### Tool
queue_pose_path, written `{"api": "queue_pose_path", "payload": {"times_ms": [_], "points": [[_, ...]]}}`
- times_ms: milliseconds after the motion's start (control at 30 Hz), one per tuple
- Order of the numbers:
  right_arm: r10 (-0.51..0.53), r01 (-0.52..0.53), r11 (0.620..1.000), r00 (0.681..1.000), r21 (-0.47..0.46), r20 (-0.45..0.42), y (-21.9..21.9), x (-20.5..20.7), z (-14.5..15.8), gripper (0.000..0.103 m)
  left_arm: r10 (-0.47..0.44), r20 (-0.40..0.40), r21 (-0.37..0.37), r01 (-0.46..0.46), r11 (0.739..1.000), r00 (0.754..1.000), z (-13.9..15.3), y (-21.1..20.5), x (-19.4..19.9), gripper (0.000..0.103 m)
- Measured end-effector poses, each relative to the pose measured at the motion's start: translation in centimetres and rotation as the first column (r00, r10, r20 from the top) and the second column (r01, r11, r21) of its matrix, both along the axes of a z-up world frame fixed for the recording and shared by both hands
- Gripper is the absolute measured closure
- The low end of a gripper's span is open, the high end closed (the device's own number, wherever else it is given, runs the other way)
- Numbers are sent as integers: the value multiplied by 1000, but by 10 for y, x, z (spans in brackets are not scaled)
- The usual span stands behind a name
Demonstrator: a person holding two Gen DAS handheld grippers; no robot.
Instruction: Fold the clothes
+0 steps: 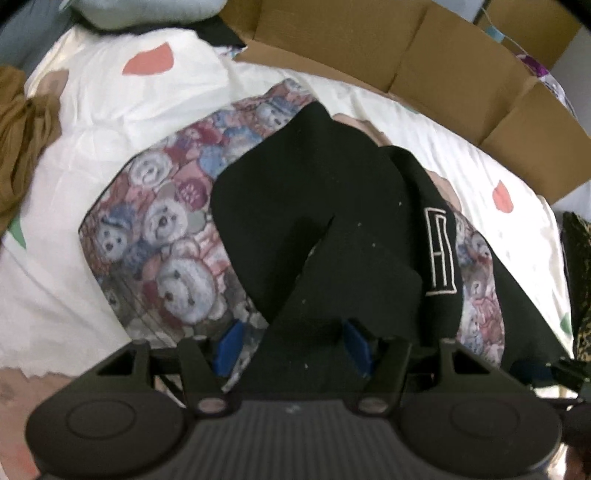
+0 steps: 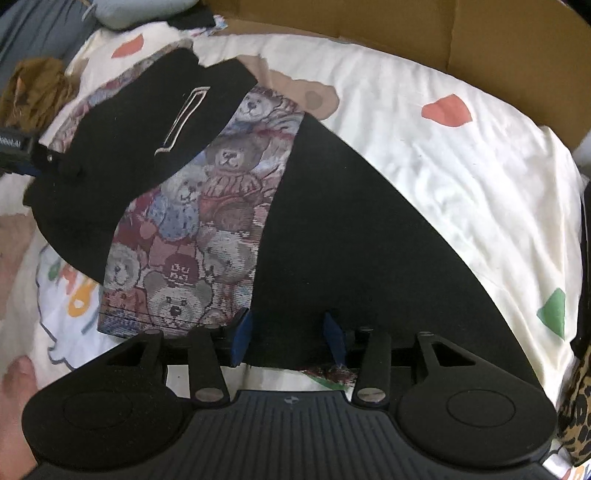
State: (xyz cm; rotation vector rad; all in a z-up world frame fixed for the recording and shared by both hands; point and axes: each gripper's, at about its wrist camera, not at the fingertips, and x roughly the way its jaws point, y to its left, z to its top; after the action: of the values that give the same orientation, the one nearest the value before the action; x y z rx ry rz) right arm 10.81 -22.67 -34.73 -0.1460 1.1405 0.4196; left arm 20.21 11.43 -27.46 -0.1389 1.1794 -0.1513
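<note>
A black garment with a teddy-bear print front panel (image 1: 166, 229) (image 2: 192, 229) lies on the white bed sheet (image 1: 110, 110) (image 2: 443, 147). One black sleeve (image 1: 332, 221) with a white outlined logo (image 1: 439, 254) (image 2: 184, 118) is laid across the bear panel. My left gripper (image 1: 294, 347) points down over this sleeve's end. Its blue pads stand wide apart, with black cloth between them and a gap beside the left pad. At the left edge of the right wrist view, the left gripper (image 2: 18, 151) shows by the sleeve. My right gripper (image 2: 288, 339) stands open over the flat black side (image 2: 369, 240) near its hem.
An open cardboard box (image 1: 443, 66) (image 2: 406, 29) borders the bed's far side. A brown garment (image 1: 22, 129) (image 2: 37, 92) is bunched at the far left. Leopard-print fabric (image 2: 576, 417) lies at the right edge, and a pale blue pillow (image 1: 140, 11) lies at the back.
</note>
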Motion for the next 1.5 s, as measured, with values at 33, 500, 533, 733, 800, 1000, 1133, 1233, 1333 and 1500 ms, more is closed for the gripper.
{"api": "queue_pose_path", "payload": {"times_ms": [33,500,533,733,800,1000,1133,1233,1333,1500], "points": [[1,-1,1000,1000,6,-6,2,-1,0,52,2,0,0,-2,1000,1000,-1,1,-1,40],[78,-78,994,997,-79,-1,30,-17,-6,74,-45,-1,21,45,999,999,-8,-9,-9,40],[81,-80,994,997,-79,-2,29,-16,-5,87,-48,-1,24,48,999,999,-8,-10,-8,40],[75,-75,996,997,-54,-3,17,-17,8,98,-65,-1,30,65,997,998,-8,-17,-9,40],[62,-62,998,998,-31,-2,10,-17,15,98,-64,-2,38,64,997,998,-9,-19,-9,40],[-4,4,1000,1000,22,15,-17,-12,39,98,-53,1,76,53,996,999,-11,-24,-7,40],[-75,74,997,997,33,32,-41,-4,51,99,-54,3,92,53,994,999,-12,-29,-6,40],[-126,125,992,991,32,54,-60,0,59,99,-71,1,97,70,993,997,-11,-34,-6,40],[-181,180,983,981,29,64,-80,8,62,99,-76,3,89,76,993,997,-10,-37,-4,40],[-251,251,968,964,18,85,-104,25,63,99,-65,-1,39,65,997,998,-10,-33,-1,40]]}}
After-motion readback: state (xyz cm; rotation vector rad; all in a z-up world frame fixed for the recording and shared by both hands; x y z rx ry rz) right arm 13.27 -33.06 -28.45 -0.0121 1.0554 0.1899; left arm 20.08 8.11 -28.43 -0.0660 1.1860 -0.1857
